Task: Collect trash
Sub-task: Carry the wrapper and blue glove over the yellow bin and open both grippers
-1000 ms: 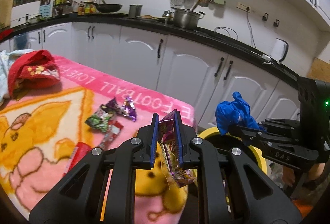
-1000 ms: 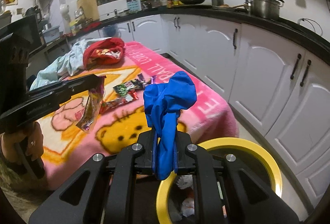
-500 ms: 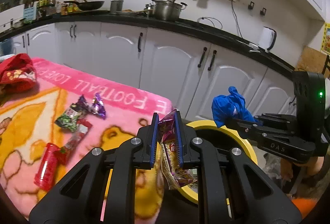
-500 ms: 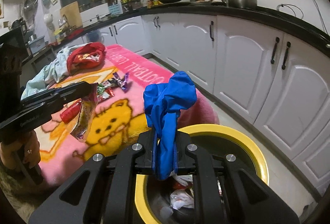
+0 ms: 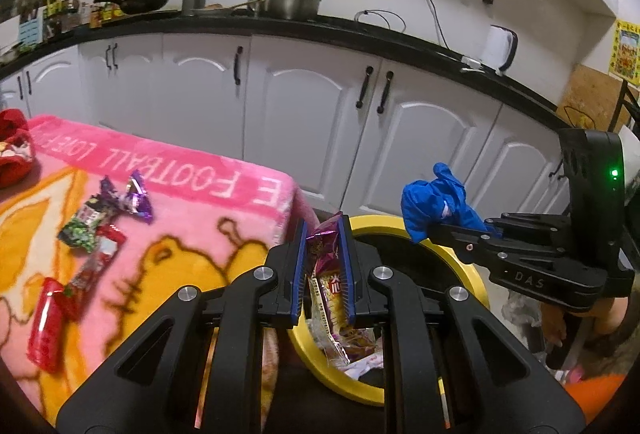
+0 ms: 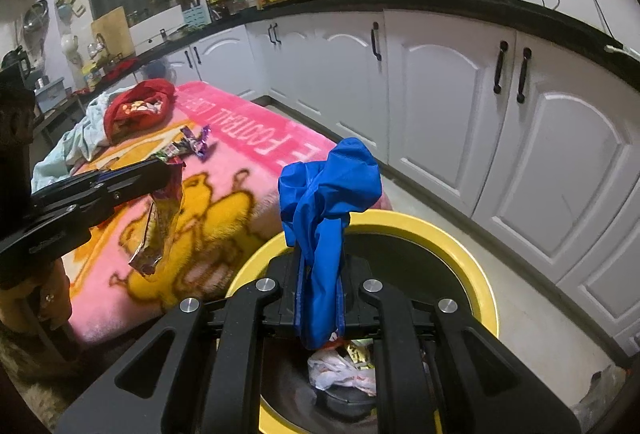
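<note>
The left gripper (image 5: 323, 266) is clenched on a purple snack wrapper (image 5: 334, 306), its fingers (image 5: 301, 266) pinching the crimped top edge so the rest dangles below. The right gripper (image 6: 320, 298) is clenched on a crumpled blue bag (image 6: 326, 202), caught near its lower end, with the bulk bunched above the fingers (image 6: 298, 294).

Both pieces look nearly weightless and limp — the wrapper a crinkly, slippery film, the bag soft and clingy. A hold on a sealed edge or a gathered fold suits them best; a flat face would likely slide out. On release the bag may cling to the pads, and either piece could drift sideways.

Outward from there, the yellow-rimmed bin (image 6: 476, 274) sits under the right gripper, with white rubbish already inside. The wrapper hangs over the bin's near rim in the left view. Further off, more wrappers (image 5: 104, 218) lie scattered on the pink blanket (image 5: 192, 254), not yet collected.
</note>
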Motion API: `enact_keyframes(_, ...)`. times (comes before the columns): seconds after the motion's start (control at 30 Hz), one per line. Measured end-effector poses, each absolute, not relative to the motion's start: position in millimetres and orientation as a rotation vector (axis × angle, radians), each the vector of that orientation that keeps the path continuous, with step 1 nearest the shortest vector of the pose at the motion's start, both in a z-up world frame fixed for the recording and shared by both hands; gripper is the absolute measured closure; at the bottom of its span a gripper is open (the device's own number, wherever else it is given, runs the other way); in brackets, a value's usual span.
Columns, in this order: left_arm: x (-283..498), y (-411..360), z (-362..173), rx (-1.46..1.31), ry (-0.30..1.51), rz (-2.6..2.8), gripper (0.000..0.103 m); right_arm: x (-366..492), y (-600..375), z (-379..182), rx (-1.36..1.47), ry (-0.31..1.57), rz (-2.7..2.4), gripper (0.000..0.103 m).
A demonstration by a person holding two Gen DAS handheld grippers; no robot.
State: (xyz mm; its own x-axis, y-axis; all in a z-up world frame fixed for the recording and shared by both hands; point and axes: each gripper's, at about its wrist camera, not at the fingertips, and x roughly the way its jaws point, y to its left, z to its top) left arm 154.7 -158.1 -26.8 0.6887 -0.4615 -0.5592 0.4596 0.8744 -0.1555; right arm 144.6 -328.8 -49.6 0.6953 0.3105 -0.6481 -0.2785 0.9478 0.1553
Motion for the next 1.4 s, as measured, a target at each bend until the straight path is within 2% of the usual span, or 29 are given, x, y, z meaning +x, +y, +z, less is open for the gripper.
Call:
enact_keyframes(0.83, 170.6, -206.9, -69.0, 0.035, 0.749, -0.601, 0.093, 147.9, -369.9, -101.0, 0.100, 0.841, 0.246, 0.089)
enact_keyframes(1.03, 174.1, -208.4, -72.9, 0.027, 0.762, -0.605, 0.093, 147.8, -372.4, -104.6, 0.105, 0.850, 0.242, 0.086)
enact_keyframes(1.1, 174.9, -208.6, -74.1, 0.022, 0.767, -0.606, 0.092, 147.6, -372.8, -104.9, 0.103, 0.849, 0.240, 0.078)
enact_keyframes(1.13, 175.4, -208.2, -74.5, 0.020, 0.768, -0.603, 0.090, 147.3, -373.3, -105.0, 0.104, 0.848, 0.236, 0.075)
enact_keyframes(1.2, 175.2, -206.7, -74.7, 0.014, 0.769, -0.599, 0.073, 147.1, -374.3, -104.4, 0.109, 0.844, 0.226, 0.060)
enact_keyframes(1.27, 175.5, -202.2, -73.9, 0.003, 0.766, -0.586, 0.059, 146.7, -375.9, -103.2, 0.115, 0.839, 0.218, 0.059)
enact_keyframes(1.33, 175.5, -194.4, -71.6, -0.008, 0.758, -0.564, 0.053, 147.1, -377.5, -101.9, 0.121, 0.837, 0.211, 0.055)
enact_keyframes(1.4, 175.4, -185.5, -68.7, -0.022, 0.753, -0.539, 0.039, 146.8, -378.0, -98.9, 0.120, 0.829, 0.205, 0.054)
